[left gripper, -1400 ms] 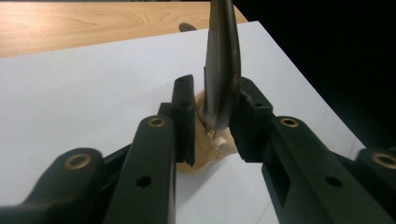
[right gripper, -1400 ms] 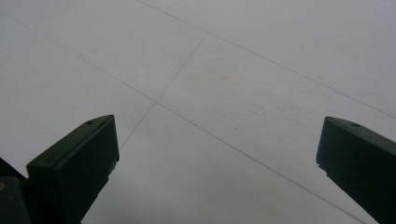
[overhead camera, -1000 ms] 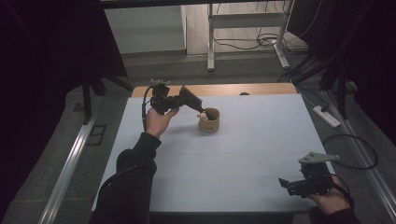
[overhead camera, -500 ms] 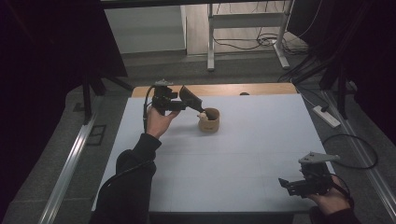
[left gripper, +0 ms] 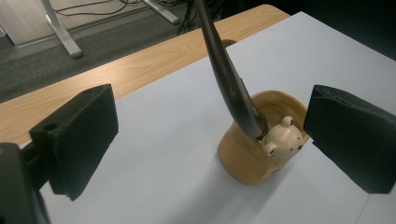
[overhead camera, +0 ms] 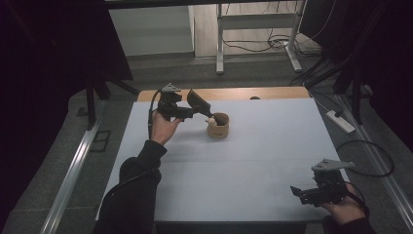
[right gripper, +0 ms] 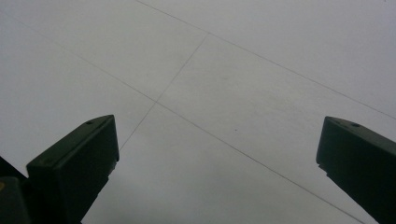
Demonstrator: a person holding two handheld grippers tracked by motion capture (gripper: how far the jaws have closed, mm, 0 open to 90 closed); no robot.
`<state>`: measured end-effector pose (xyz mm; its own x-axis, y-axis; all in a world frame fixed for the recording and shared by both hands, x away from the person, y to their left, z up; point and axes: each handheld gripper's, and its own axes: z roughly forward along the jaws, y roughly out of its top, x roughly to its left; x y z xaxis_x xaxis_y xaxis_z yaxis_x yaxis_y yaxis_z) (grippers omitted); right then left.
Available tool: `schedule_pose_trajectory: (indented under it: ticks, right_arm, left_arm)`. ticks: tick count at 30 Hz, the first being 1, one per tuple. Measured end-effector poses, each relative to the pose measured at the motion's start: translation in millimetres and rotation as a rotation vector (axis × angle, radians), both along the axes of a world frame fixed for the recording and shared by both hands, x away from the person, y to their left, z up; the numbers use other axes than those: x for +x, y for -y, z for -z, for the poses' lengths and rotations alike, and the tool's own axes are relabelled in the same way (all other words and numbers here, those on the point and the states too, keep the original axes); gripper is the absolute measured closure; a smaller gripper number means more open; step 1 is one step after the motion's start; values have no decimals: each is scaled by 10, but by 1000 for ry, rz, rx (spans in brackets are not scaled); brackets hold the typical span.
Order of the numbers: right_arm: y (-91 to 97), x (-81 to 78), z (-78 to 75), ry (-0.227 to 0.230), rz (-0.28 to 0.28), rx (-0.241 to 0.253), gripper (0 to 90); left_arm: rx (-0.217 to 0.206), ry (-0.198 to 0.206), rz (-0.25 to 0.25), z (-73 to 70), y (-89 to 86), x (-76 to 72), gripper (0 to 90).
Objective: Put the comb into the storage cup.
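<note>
A tan cup (overhead camera: 218,126) with a small bear head (left gripper: 281,141) at its rim stands on the white table top (overhead camera: 272,146), toward the back left. A dark long-handled utensil (left gripper: 231,84) leans in the cup, its broad end (overhead camera: 197,101) up. My left gripper (overhead camera: 197,110) is beside the cup at its left. Its jaws have just been opening and now stand wide in the left gripper view (left gripper: 212,128), the utensil between them untouched. My right gripper (overhead camera: 301,194) rests open near the front right corner, over bare table in the right gripper view (right gripper: 219,154).
A strip of bare wood (overhead camera: 253,92) runs along the table's far edge. A power strip (overhead camera: 339,122) and cables (overhead camera: 365,161) lie on the floor at the right. Metal frame legs (overhead camera: 219,44) stand beyond the table.
The left gripper's jaws have spread apart around the utensil, which stays leaning in the cup. Neither hand has shifted.
</note>
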<state>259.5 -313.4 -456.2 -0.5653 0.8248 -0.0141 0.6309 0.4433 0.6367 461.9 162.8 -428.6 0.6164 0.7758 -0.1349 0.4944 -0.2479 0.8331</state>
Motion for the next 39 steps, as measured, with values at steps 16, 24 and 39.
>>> schedule_pose_trajectory:
  ticks: [16,24,39]
  right_arm:
    - [2,0,-1,3,0,0,0]
    - [1,-1,-1,4,0,0,0]
    - [-3,-6,-2,6,-1,-1,0]
  left_arm:
    - [23,61,19,-46,-53,-93,0]
    - [7,85,18,-61,-103,-147,0]
    - [-11,101,14,-65,-199,-244,0]
